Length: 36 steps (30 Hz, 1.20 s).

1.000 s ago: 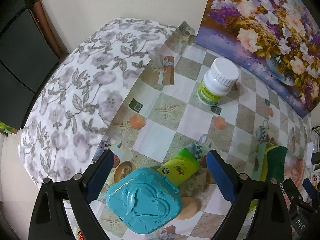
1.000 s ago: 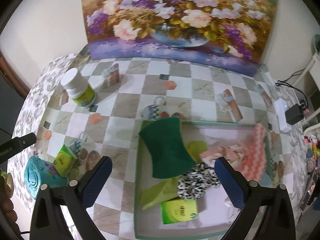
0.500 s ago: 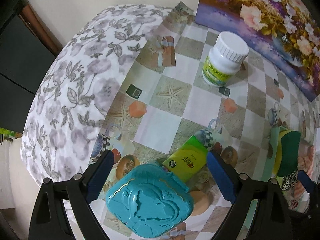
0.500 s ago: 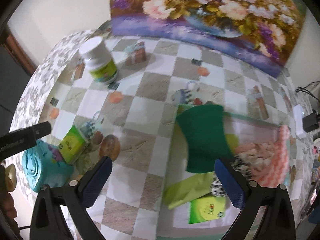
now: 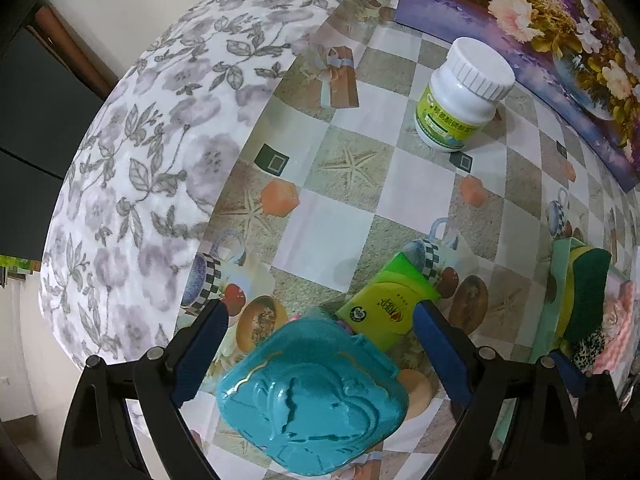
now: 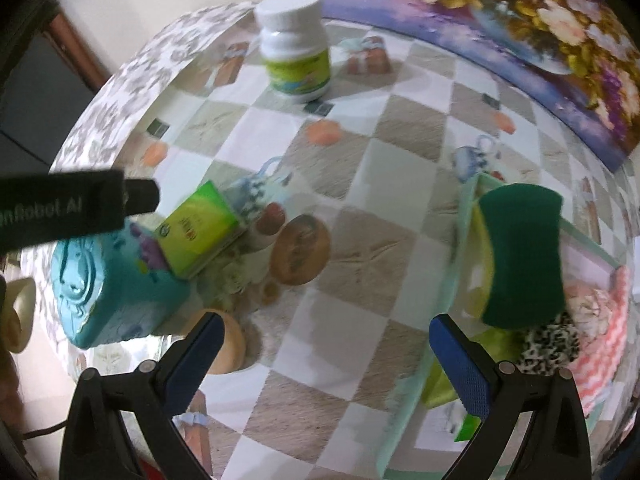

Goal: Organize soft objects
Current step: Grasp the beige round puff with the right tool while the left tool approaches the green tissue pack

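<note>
A green tissue pack (image 5: pixel 390 302) (image 6: pixel 198 230) leans on a teal plastic case (image 5: pixel 314 394) (image 6: pixel 108 284) near the table's front left. My left gripper (image 5: pixel 320 320) hovers open just above both, the case between its fingers. At the right, a pale green tray (image 6: pixel 452 300) (image 5: pixel 550 300) holds a green-and-yellow sponge (image 6: pixel 520 256) (image 5: pixel 586 284), a leopard-print scrunchie (image 6: pixel 550 346), a pink knitted cloth (image 6: pixel 604 340) and another green pack (image 6: pixel 466 428). My right gripper (image 6: pixel 324 340) is open over the bare tablecloth between case and tray, holding nothing.
A white pill bottle with a green label (image 5: pixel 460 96) (image 6: pixel 294 50) stands at the back near a flower painting (image 5: pixel 540 20). A grey floral cloth (image 5: pixel 152 152) covers the table's left part, where the edge drops off. A person's hand (image 6: pixel 16 312) shows at the far left.
My right gripper has swung left, away from above the tray toward the tissue pack and teal case. My left gripper has edged slightly forward over the case.
</note>
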Each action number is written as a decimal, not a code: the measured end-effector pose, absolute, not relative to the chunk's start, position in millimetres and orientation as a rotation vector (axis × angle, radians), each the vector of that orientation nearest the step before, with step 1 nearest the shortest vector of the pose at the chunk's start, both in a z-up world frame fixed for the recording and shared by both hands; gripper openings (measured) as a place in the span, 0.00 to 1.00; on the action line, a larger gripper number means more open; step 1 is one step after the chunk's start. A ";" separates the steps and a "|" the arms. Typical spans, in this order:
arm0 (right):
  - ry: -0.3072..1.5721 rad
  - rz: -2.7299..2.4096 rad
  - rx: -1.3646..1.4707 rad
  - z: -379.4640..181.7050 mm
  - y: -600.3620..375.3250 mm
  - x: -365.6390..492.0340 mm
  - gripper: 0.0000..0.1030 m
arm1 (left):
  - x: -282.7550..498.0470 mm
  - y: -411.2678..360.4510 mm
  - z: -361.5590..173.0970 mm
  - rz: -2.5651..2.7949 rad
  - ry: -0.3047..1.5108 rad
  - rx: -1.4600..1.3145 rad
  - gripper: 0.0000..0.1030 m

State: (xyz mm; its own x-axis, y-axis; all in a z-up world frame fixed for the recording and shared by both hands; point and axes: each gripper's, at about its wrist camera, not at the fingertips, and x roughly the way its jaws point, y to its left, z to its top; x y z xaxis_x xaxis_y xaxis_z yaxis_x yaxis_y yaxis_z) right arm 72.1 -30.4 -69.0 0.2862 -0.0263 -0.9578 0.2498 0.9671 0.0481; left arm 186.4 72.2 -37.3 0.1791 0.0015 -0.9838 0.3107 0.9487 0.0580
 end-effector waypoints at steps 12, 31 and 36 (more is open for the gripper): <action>1.303 -0.092 0.181 -84.9 5.5 65.9 1.00 | 192.6 88.5 -33.4 -0.199 1.405 0.228 0.91; 1.330 -0.059 0.123 -108.7 48.3 68.1 0.72 | 194.7 93.6 -37.0 -0.212 1.422 0.202 0.91; 1.305 -0.059 0.151 -104.1 44.9 67.3 0.55 | 194.9 90.8 -37.9 -0.204 1.417 0.220 0.91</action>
State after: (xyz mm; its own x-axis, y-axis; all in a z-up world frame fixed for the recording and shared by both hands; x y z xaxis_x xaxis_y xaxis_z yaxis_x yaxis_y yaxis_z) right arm 67.3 44.9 -104.1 0.2630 0.0422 -0.9639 0.1285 0.9886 0.0784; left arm 194.9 90.8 -37.9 0.1421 -0.0090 -0.9898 0.2701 0.9623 0.0301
